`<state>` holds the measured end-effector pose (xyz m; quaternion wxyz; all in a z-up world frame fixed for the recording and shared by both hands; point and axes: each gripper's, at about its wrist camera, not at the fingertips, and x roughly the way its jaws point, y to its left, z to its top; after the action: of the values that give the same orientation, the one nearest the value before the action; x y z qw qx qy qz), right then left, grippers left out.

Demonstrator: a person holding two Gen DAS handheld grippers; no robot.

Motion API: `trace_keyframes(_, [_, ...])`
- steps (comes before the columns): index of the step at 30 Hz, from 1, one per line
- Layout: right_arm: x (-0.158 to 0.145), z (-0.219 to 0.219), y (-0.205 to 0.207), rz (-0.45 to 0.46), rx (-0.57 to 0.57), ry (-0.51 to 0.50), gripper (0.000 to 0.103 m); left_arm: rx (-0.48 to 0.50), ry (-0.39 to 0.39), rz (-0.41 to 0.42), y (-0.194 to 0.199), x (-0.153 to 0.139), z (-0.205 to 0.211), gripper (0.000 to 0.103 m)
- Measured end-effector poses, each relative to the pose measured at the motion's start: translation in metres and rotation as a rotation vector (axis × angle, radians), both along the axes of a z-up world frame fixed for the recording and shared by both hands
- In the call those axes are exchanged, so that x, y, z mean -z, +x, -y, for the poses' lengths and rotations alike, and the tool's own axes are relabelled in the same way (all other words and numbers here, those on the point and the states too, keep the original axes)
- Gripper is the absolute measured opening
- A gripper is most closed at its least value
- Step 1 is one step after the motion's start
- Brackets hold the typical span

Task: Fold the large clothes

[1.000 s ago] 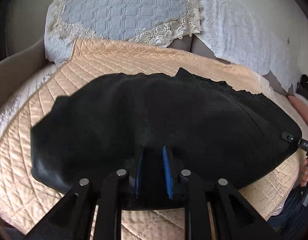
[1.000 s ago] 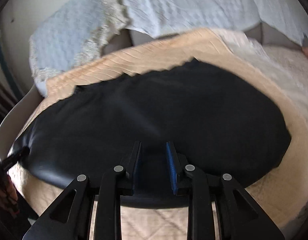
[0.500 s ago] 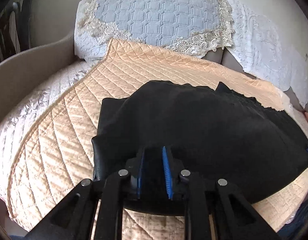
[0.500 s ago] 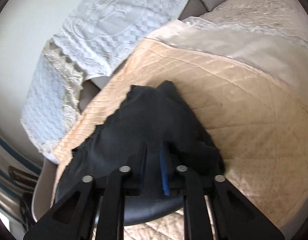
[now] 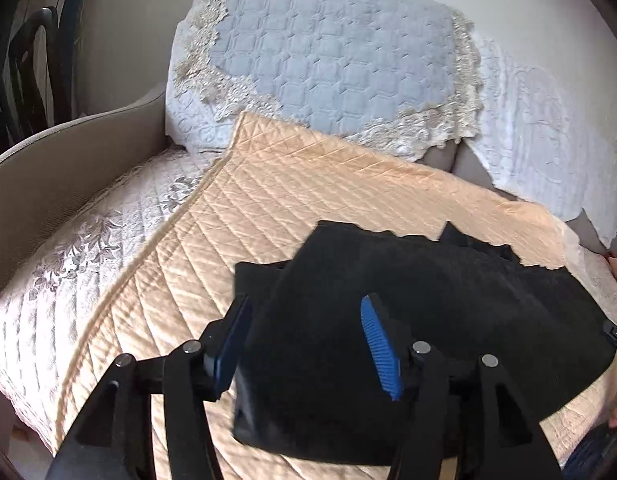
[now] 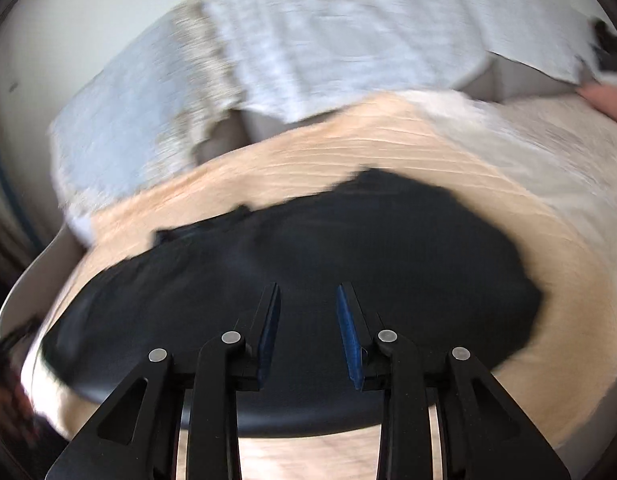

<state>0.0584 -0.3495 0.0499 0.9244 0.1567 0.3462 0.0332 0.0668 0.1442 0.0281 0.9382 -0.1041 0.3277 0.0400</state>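
A large black garment lies folded on a peach quilted cover over a sofa seat. It also shows in the right wrist view, blurred. My left gripper is open, its blue pads spread wide above the garment's left end, holding nothing. My right gripper is open over the garment's near edge, with nothing between its pads. The tip of the right gripper shows at the far right edge of the left wrist view.
A blue-grey lace-edged pillow cover and a white textured throw lean on the sofa back. A beige sofa arm curves at the left. A dark chair stands beyond it. A white embroidered cover lies under the peach cover.
Both grippers were shut on the garment and have let it go and opened. The garment's left end was folded over to the right. The right wrist view swung back over the garment.
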Motion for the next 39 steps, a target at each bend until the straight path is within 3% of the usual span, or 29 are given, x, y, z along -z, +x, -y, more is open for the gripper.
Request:
trace_keyframes(3, [-0.005,-0.059,0.002,0.009,-0.14,-0.033,0.03,-0.019,-0.049,-0.045,0.01,0.014,-0.017,0.059])
trace_keyframes(7, [-0.005,-0.14,0.012,-0.007,-0.313,-0.059,0.03,-0.047,-0.186,-0.141,0.015,0.044,-0.032,0.059])
trace_keyframes(9, [-0.002,-0.171,0.017,-0.016,-0.361,-0.068,0.03,-0.051,-0.258,-0.143,0.013,0.05,-0.038,0.059])
trace_keyframes(14, [0.017,-0.233,0.044,-0.075,-0.416,-0.075,0.024,-0.019,-0.264,-0.134,0.013,0.051,-0.036,0.059])
trace_keyframes(17, [0.033,-0.256,0.068,-0.128,-0.422,-0.078,0.021,-0.001,-0.246,-0.129,0.013,0.051,-0.031,0.05])
trace_keyframes(24, [0.042,-0.274,0.088,-0.192,-0.437,-0.12,0.021,0.016,-0.255,-0.131,0.018,0.051,-0.032,0.029])
trace_keyframes(30, [0.035,-0.27,0.043,-0.183,-0.519,-0.065,0.021,0.035,-0.249,-0.116,0.015,0.047,-0.031,0.016])
trace_keyframes(34, [0.031,-0.262,0.008,-0.174,-0.564,-0.012,0.021,0.042,-0.324,-0.101,0.011,0.044,-0.038,0.012])
trace_keyframes(39, [0.021,-0.231,-0.012,-0.161,-0.509,0.026,0.021,0.072,-0.447,-0.054,0.001,0.024,-0.044,0.009])
